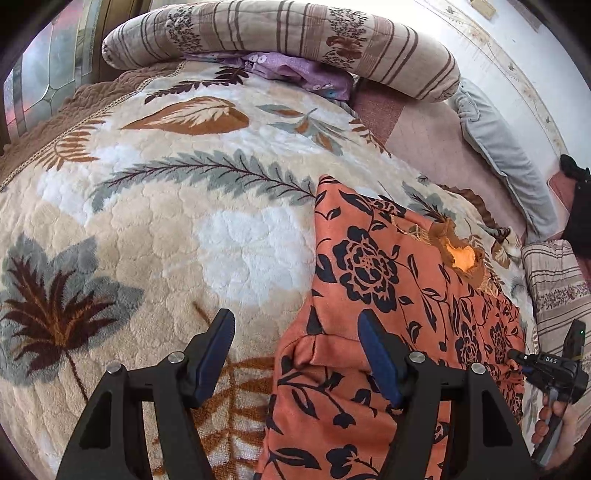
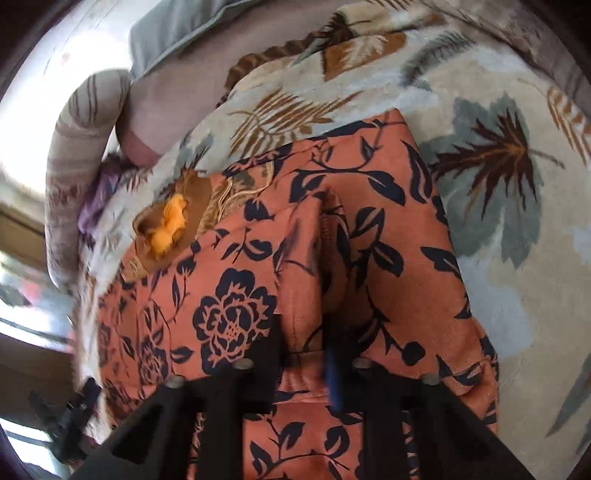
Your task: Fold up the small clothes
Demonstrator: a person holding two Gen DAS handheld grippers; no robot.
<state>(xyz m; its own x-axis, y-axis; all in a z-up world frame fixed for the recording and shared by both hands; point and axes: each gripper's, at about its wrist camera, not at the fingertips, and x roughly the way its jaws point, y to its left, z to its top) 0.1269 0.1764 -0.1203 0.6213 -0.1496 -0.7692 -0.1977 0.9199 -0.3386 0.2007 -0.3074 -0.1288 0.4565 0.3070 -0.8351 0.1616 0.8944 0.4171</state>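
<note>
While my left claw (image 1: 295,343) hangs spread wide over the bed, its left finger is above the cream leaf-patterned blanket (image 1: 155,221) and its right finger is over the near edge of the orange garment with black flowers (image 1: 388,280), gripping nothing. That garment lies flat on the blanket toward the right side of the bed, its brown collar (image 1: 461,254) pointing toward the striped bolster (image 1: 280,33) at the far edge. From my right claw (image 2: 306,354) the view is blurred, but I see its fingers drawn in on a raised fold of the orange cloth.
</note>
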